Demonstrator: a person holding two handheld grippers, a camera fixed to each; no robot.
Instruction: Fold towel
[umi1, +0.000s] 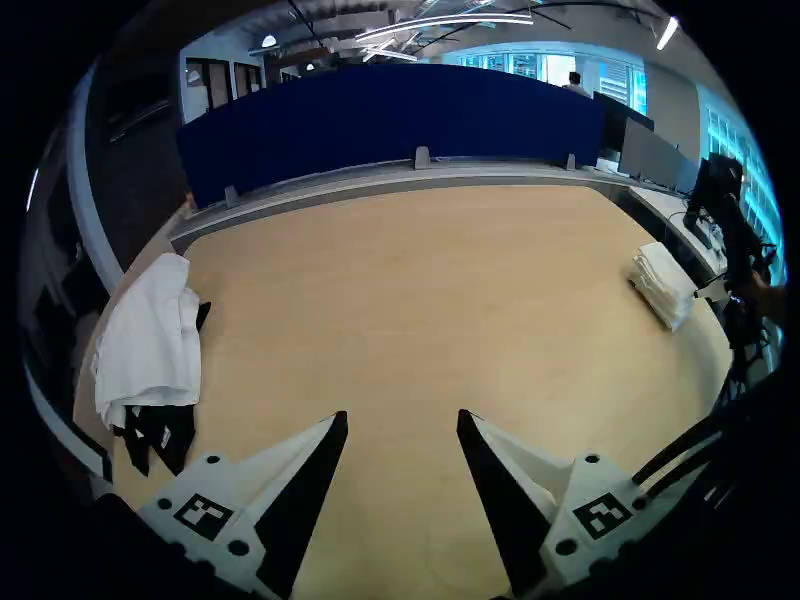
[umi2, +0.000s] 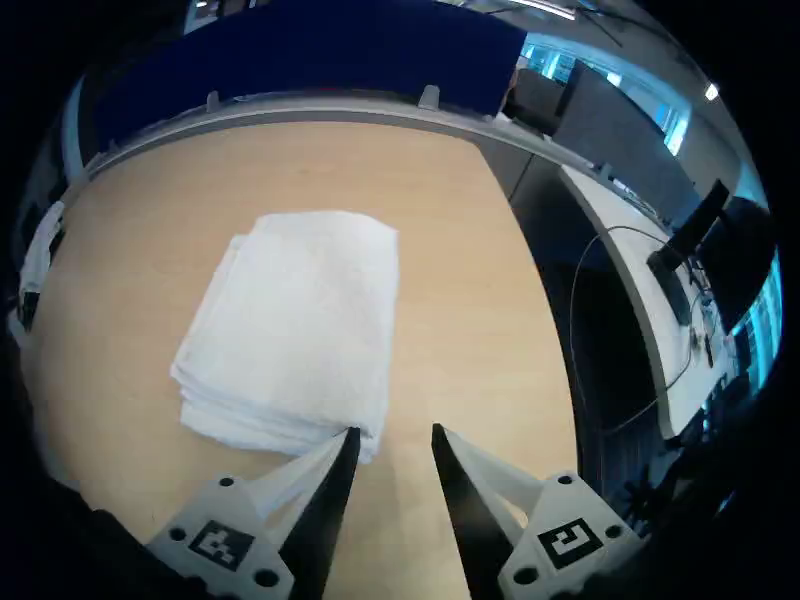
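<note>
We see left gripper (umi1: 401, 414) fingers wide, empty, above table (umi1: 430, 290); right gripper (umi2: 394, 430) fingers narrow, empty, just beside folded towel (umi2: 295, 320); white cloth (umi1: 150, 340) at table edge.

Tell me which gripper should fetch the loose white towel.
Left, probably: the left gripper is open with the loose towel off to its left, while the right gripper sits at the folded stack across the table.

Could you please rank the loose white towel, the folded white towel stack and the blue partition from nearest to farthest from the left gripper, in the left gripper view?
1. Loose white towel, draped over the wooden table's left edge.
2. Folded white towel stack, right edge.
3. Blue fabric partition, along the far side.
</note>
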